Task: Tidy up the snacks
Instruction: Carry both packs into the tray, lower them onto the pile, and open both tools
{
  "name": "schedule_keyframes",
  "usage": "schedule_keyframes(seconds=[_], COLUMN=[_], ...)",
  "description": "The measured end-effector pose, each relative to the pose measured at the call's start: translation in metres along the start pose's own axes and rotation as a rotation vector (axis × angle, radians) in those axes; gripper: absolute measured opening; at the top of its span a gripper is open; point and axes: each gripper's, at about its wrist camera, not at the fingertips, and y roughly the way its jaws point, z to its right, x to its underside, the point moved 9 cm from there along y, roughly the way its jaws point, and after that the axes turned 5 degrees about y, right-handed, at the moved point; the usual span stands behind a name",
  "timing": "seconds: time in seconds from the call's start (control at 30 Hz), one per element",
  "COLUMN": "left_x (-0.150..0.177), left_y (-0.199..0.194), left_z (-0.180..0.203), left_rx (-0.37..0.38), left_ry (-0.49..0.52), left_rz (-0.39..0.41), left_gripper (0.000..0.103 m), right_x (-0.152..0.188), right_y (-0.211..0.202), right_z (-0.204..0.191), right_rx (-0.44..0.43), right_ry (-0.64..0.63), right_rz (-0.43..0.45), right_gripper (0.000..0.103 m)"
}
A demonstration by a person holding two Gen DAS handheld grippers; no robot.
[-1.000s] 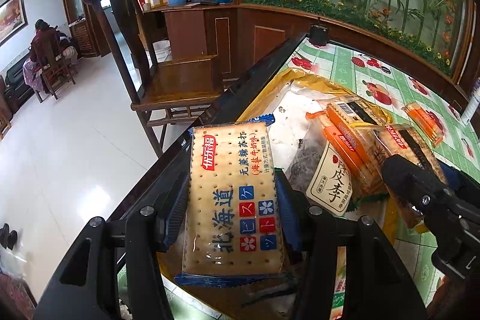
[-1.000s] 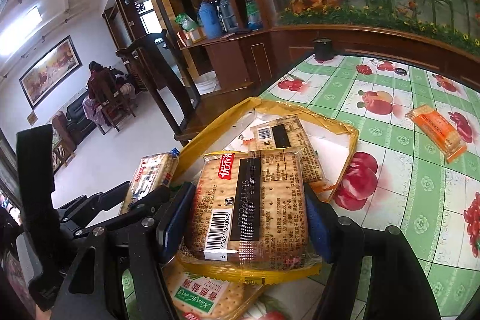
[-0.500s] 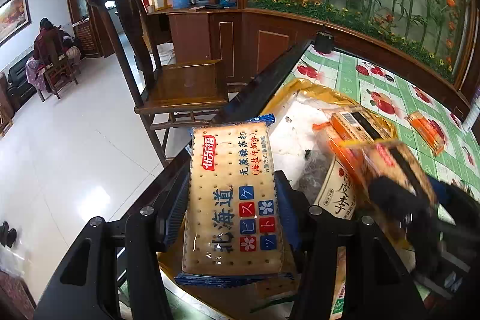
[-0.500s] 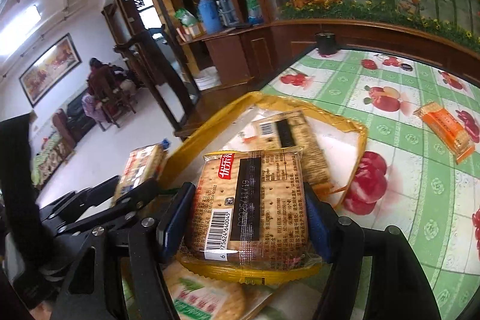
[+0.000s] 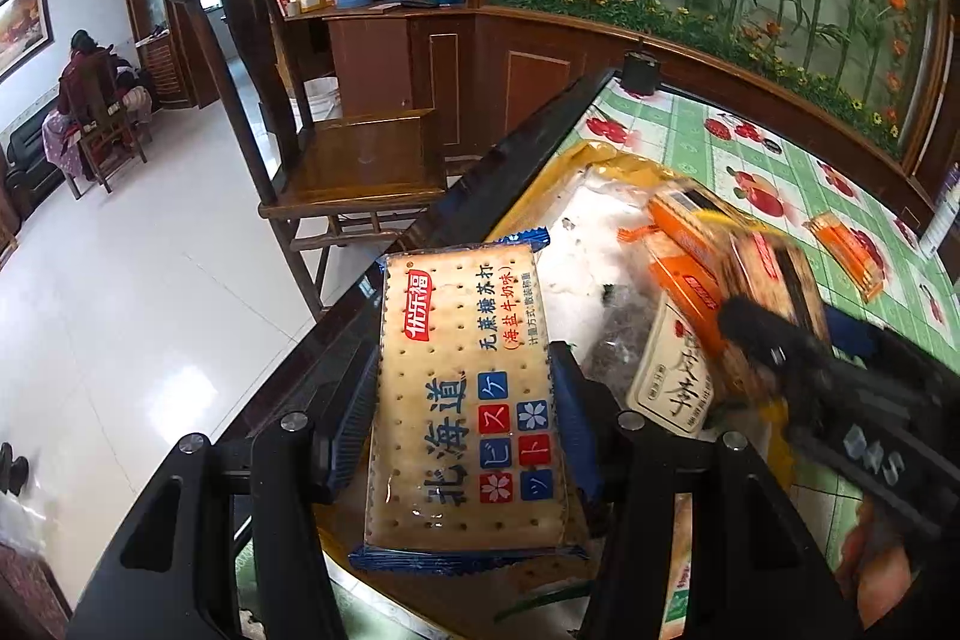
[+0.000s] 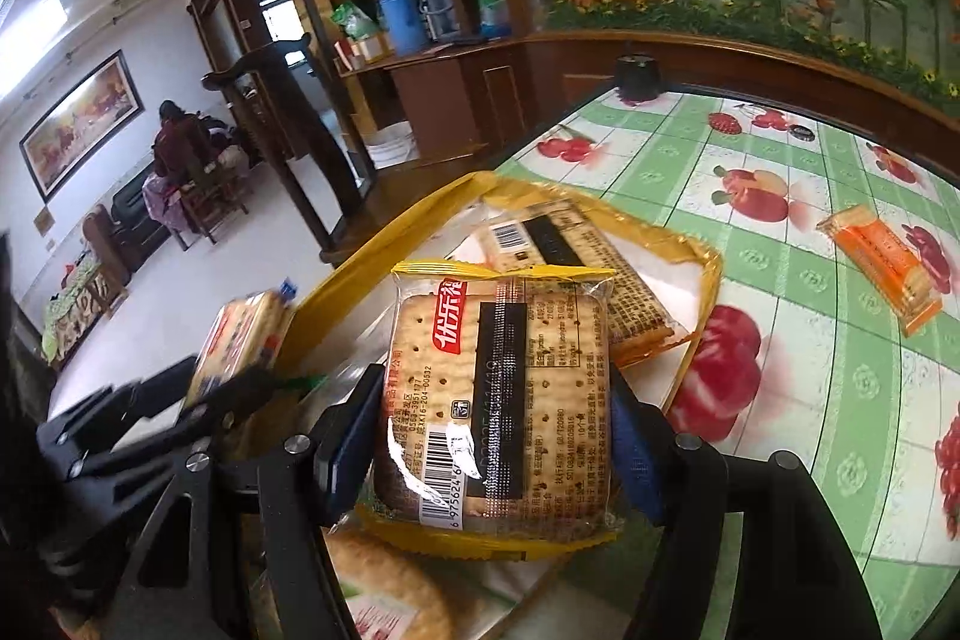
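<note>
- Right tool [image 6: 498, 436] pinches a yellow-edged cracker pack [image 6: 501, 400], both blue pads flat on its sides; same grip as a second ago.
- That pack has shifted a little forward and lower over the yellow bag [image 6: 702, 274] since the earlier frame: more of the bag's near rim is now covered.
- In the left wrist view the right tool and its pack are motion-blurred at the right side, now lying further over the bag's opening than before.
- Left tool [image 5: 462, 400] pinches a blue-edged cracker pack [image 5: 465, 400], pads on both long edges; no change in pose or place.
- The blue-edged pack hangs above the desk [image 6: 798, 232] edge, beside the bag's near-left rim.
- A second barcode pack [image 6: 576, 268] lies inside the bag, half hidden behind the held one.
- Orange wafer pack [image 6: 882, 268] lies alone on the desk cloth, well apart from the bag, unmoved.
- Other bag contents hard to read: an orange pack [image 5: 684, 274] and a white labelled pack [image 5: 672, 382] are partly covered by the blurred tool.
- Round crackers pack [image 6: 384, 592] is cut off at the bottom edge under the right tool.
- Lower ends of both held packs hidden by the tool frames.
</note>
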Motion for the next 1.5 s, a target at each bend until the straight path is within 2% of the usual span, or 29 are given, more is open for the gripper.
schedule_keyframes(seconds=[0.27,0.47,0.93,1.23,1.33,1.43,1.5], left_x=[-0.004,-0.001,-0.004,-0.009,-0.011,-0.013,-0.013], left_y=[0.001,0.009,0.012,0.014,0.013,0.012,0.012], left_z=[0.009,0.012,0.012,0.018,0.022,0.027,0.031], left_rx=[0.004,-0.011,-0.019,-0.018,-0.022,-0.030,-0.015], left_ry=[0.020,0.035,0.041,0.057,0.071,0.084,0.089], left_rz=[0.007,-0.005,-0.008,-0.002,0.002,0.007,-0.001], left_gripper=[0.054,0.054,0.055,0.055,0.059,0.074,0.079], right_x=[0.009,0.017,0.015,0.009,0.010,0.015,0.019], right_y=[-0.021,-0.009,-0.004,-0.031,-0.045,-0.058,-0.067], right_z=[-0.006,-0.006,-0.001,0.011,0.021,0.031,0.042], right_rx=[-0.060,-0.048,-0.031,-0.051,-0.049,-0.048,-0.063], right_ry=[0.019,0.016,0.022,0.076,0.097,0.121,0.168], right_rz=[0.006,-0.027,-0.024,0.021,0.038,0.048,0.050], right_gripper=[0.069,0.069,0.071,0.085,0.085,0.086,0.086])
